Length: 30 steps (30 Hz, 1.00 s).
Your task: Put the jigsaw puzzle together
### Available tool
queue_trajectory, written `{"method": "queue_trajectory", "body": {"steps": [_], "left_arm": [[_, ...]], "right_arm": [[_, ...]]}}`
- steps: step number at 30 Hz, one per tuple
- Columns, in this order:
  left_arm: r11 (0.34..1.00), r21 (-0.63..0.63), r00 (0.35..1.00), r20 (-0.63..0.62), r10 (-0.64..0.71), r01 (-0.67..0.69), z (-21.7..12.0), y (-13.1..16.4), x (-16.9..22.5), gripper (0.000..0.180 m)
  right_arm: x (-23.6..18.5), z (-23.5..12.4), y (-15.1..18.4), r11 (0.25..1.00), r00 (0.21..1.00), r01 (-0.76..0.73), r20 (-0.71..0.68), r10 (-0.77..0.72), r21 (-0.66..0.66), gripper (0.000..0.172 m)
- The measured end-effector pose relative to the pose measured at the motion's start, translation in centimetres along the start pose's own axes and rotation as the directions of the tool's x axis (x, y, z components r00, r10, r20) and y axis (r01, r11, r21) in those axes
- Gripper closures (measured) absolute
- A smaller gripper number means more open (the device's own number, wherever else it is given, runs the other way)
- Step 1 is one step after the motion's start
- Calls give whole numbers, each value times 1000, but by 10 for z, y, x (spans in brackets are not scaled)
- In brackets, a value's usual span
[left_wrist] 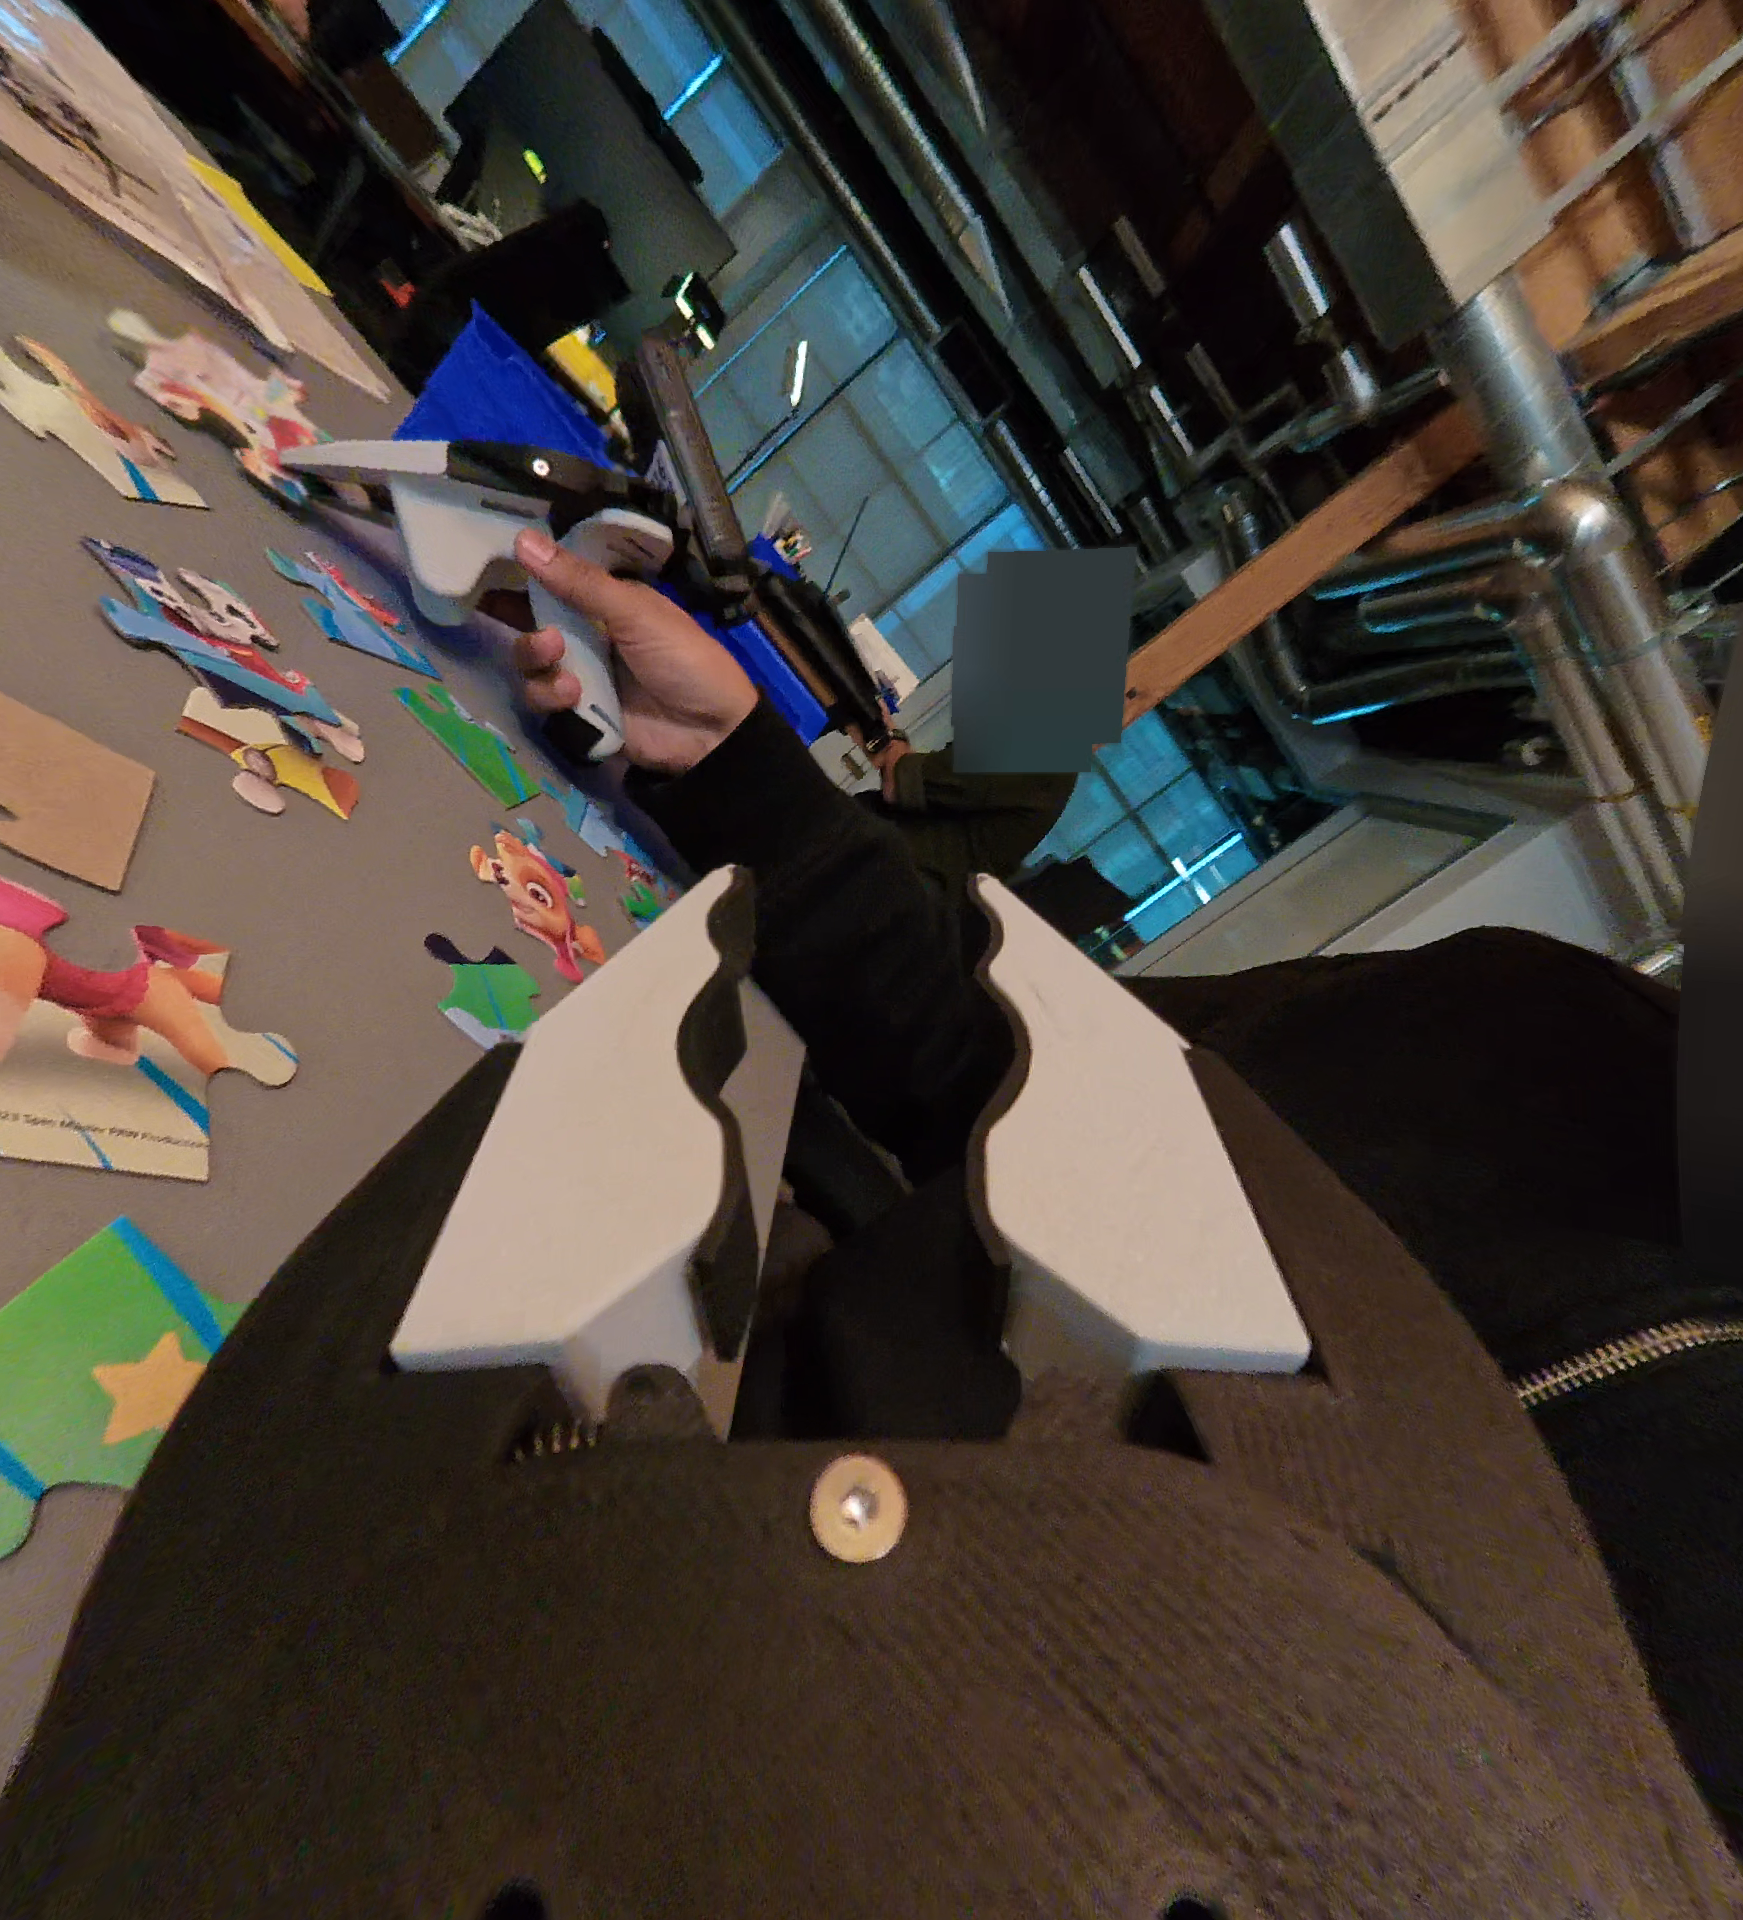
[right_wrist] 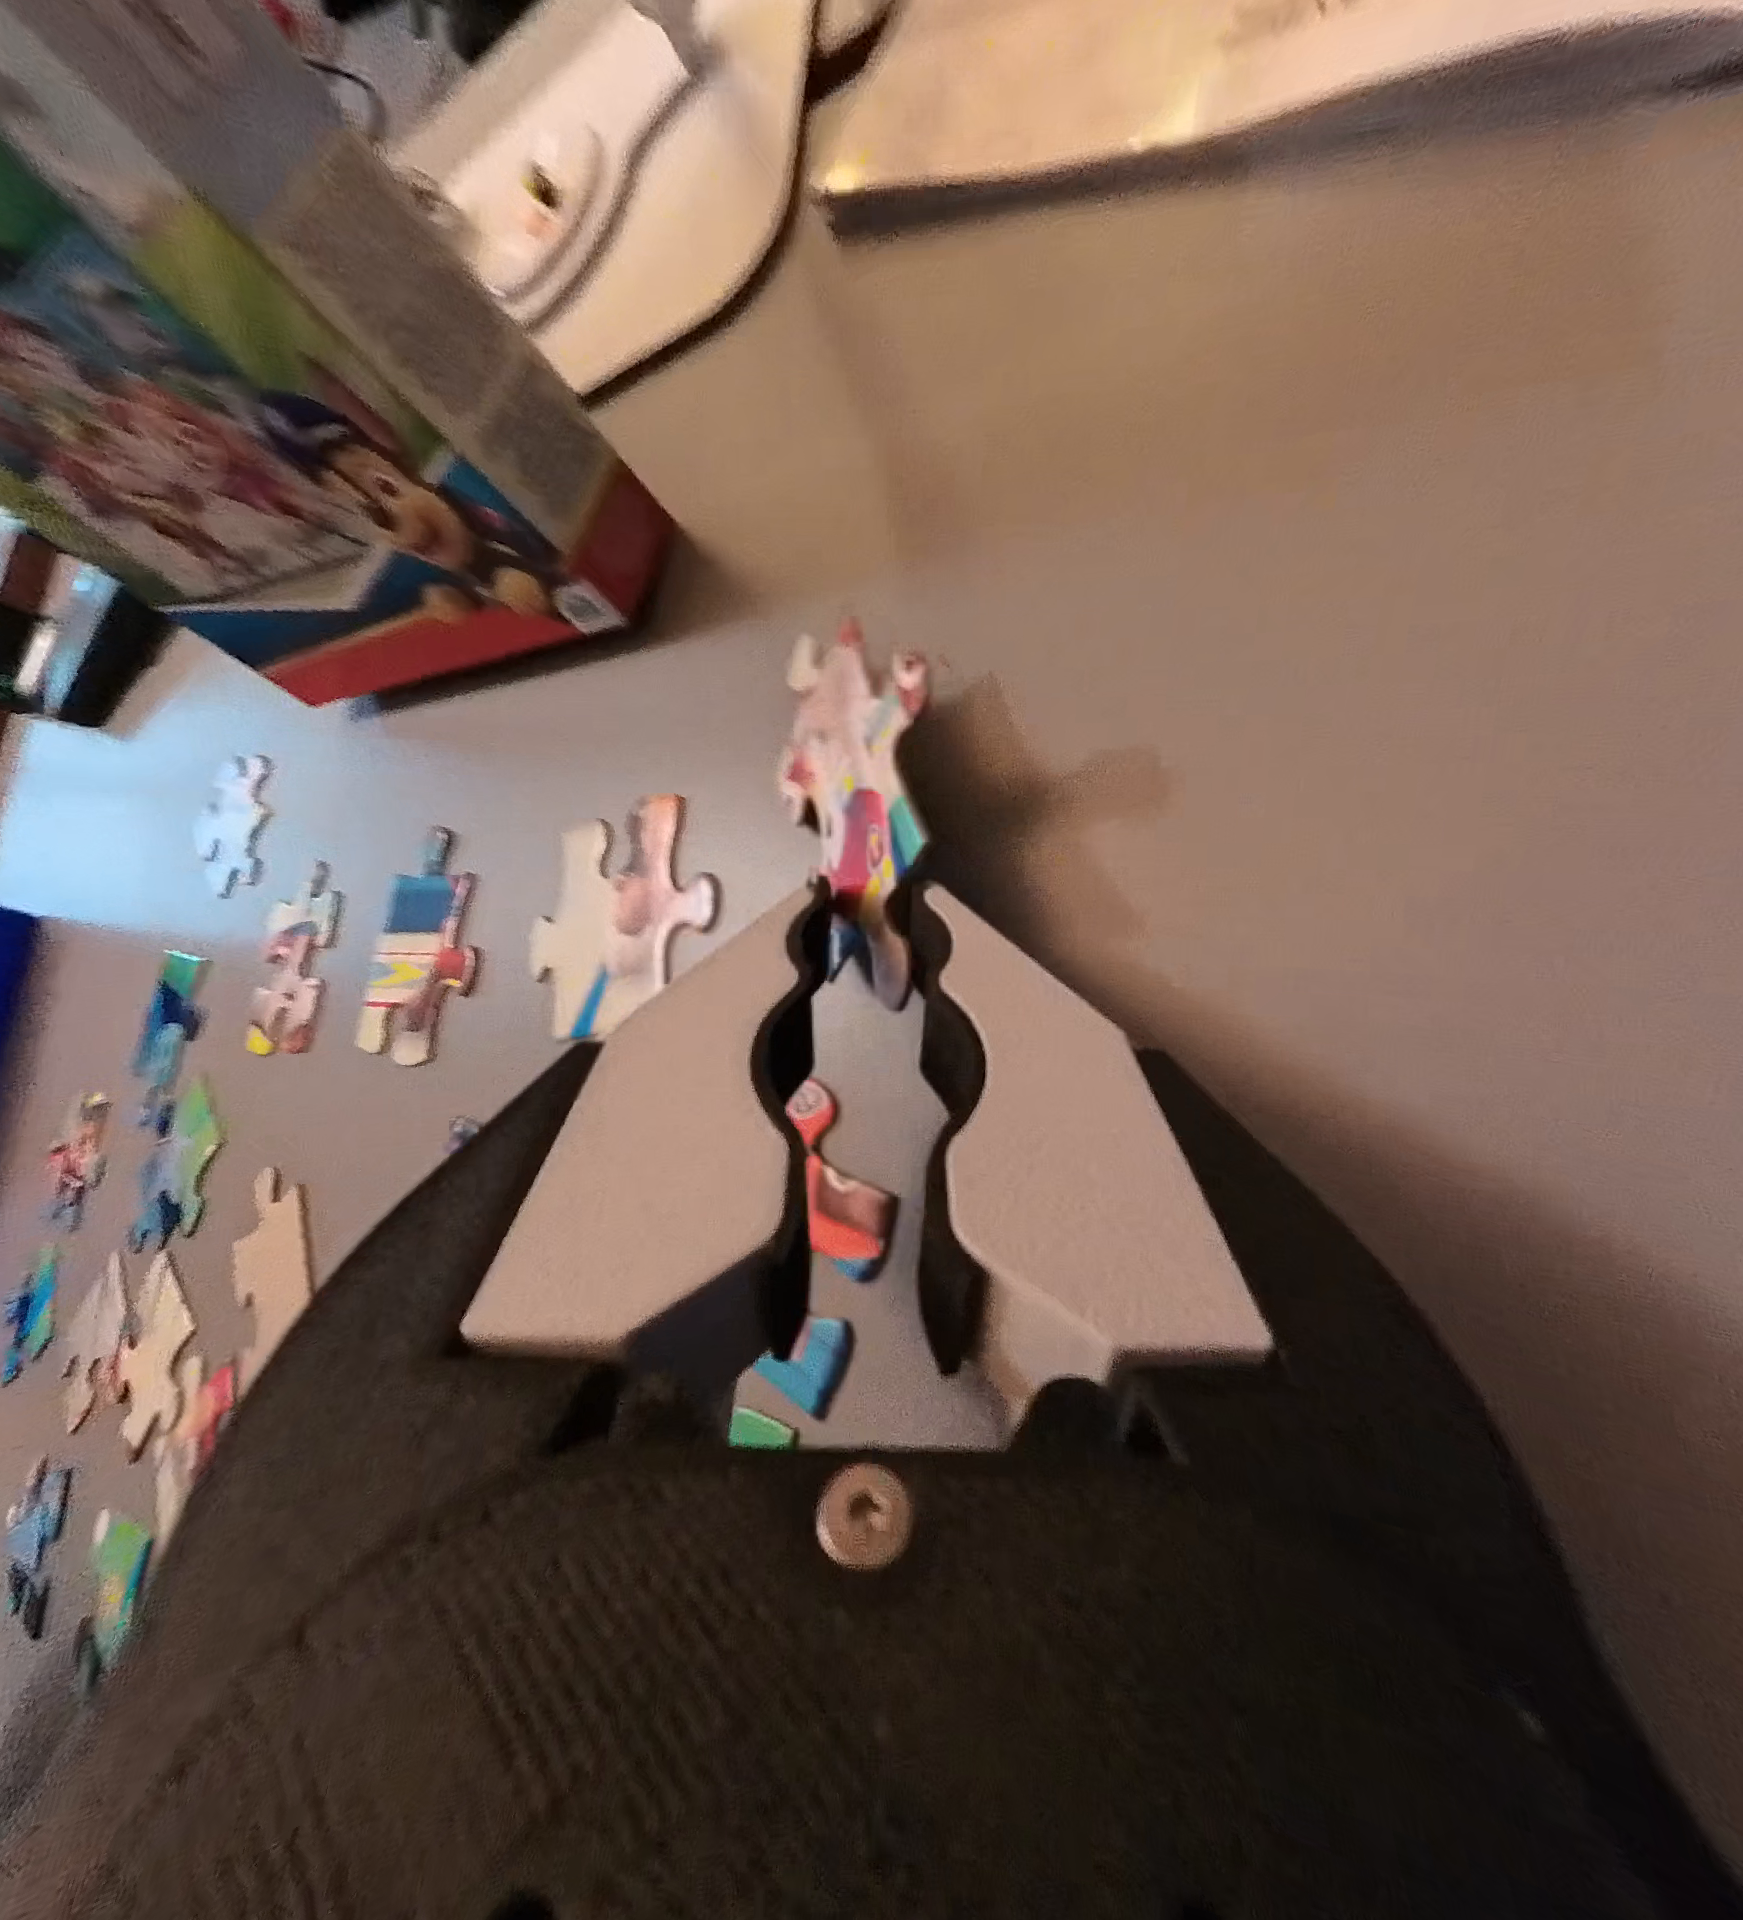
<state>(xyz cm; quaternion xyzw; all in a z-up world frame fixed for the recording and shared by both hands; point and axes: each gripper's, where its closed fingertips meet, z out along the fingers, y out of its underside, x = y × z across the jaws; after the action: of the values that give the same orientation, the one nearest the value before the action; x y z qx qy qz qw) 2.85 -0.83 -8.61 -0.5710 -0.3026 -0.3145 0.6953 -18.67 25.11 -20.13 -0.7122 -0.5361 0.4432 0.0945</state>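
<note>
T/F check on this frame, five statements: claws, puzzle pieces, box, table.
1. The left claw is open with nothing between its fingers. True; only a dark sleeve shows behind the gap.
2. The right claw has a colourful puzzle piece at its fingertips. True; the view is too blurred to tell whether the pads press on it.
3. The puzzle pieces lie on a bright red table. False; the table is grey.
4. One puzzle piece lies face down, showing plain brown cardboard. True.
5. The puzzle box stands on the floor. False; it rests on the table, beyond the pieces.
</note>
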Motion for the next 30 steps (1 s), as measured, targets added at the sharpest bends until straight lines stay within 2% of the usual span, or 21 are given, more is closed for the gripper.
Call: {"method": "queue_trajectory", "body": {"steps": [3,5,6,9,11,13,16,18,20,22,24,29,30], "left_arm": [[999,-41,999,24,36,-35,3,6,0,141],[997,-61,999,22,45,-44,5,9,1,141],[997,-68,999,20,47,-45,7,10,1,141],[996,-82,999,10,42,-41,11,12,1,141],[996,-85,999,1,40,-39,14,12,1,141],[995,-88,999,-3,41,-41,17,13,1,141],[995,-89,999,3,48,-47,18,14,2,141],[995,-84,998,15,57,-55,16,14,3,142],[995,-81,997,26,67,-65,14,14,4,142],[995,-76,997,37,75,-72,11,13,4,142],[995,-67,997,37,73,-71,9,11,5,142],[996,-53,997,35,74,-72,6,8,5,142],[996,-51,997,34,73,-72,6,8,5,143]], "right_arm": [[7,-12,6,998,995,56,-82,-54,21,152],[0,-22,14,992,988,126,-94,-124,16,131],[-9,-27,20,986,982,168,-84,-167,10,126],[-28,-38,32,939,930,343,-139,-340,-2,123],[-59,-40,42,886,883,463,-76,-462,-5,120],[-96,-38,66,808,808,588,75,-584,-35,120],[-113,-26,103,678,695,719,179,-697,-153,90],[-107,-15,113,624,657,752,164,-736,-212,81],[-110,-8,116,619,652,757,175,-738,-211,81],[-113,-5,115,645,677,736,195,-710,-207,91],[-113,-3,112,652,681,732,188,-707,-197,113],[-112,-5,111,646,677,736,189,-711,-204,120],[-113,-6,109,651,678,735,186,-711,-190,142]]}}
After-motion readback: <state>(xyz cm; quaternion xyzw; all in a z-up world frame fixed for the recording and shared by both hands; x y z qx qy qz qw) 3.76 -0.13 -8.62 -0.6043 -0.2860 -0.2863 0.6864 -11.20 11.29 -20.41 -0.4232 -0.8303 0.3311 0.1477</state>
